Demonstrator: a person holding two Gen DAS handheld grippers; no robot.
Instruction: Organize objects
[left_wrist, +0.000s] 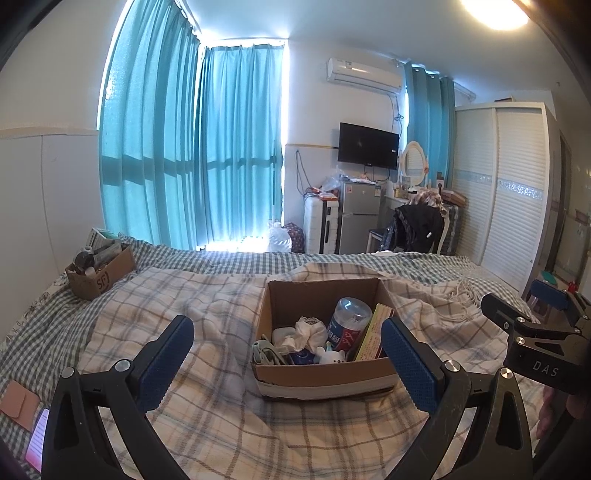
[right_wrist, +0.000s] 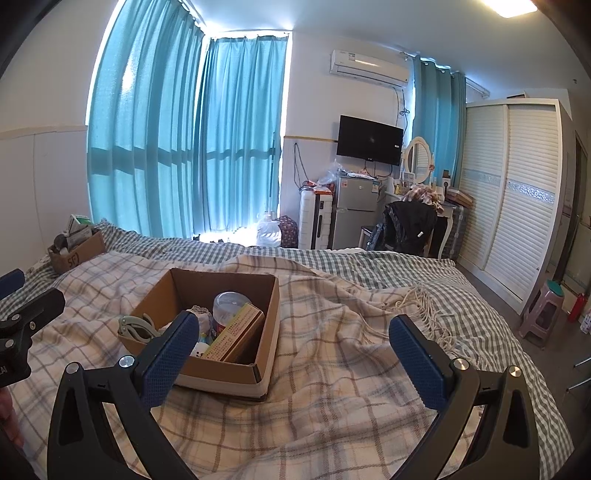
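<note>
An open cardboard box (left_wrist: 321, 380) sits on a plaid blanket (left_wrist: 207, 369) on the bed. It holds a plastic bottle (left_wrist: 349, 323), a yellow-green carton (left_wrist: 371, 332), a white cloth (left_wrist: 303, 336), a small white toy (left_wrist: 332, 356) and a grey-green clip (left_wrist: 266, 350). My left gripper (left_wrist: 291, 358) is open and empty, just in front of the box. My right gripper (right_wrist: 295, 354) is open and empty, to the right of the box (right_wrist: 221, 376); its left finger overlaps the box front. The bottle (right_wrist: 229, 306), carton (right_wrist: 236, 332) and clip (right_wrist: 138, 326) show there too.
A second cardboard box (left_wrist: 98, 273) with small items stands at the far left of the bed, also in the right wrist view (right_wrist: 75, 251). A phone (left_wrist: 37, 439) and a pink pouch (left_wrist: 20, 402) lie at the near left. A stool (right_wrist: 543, 314) stands right of the bed.
</note>
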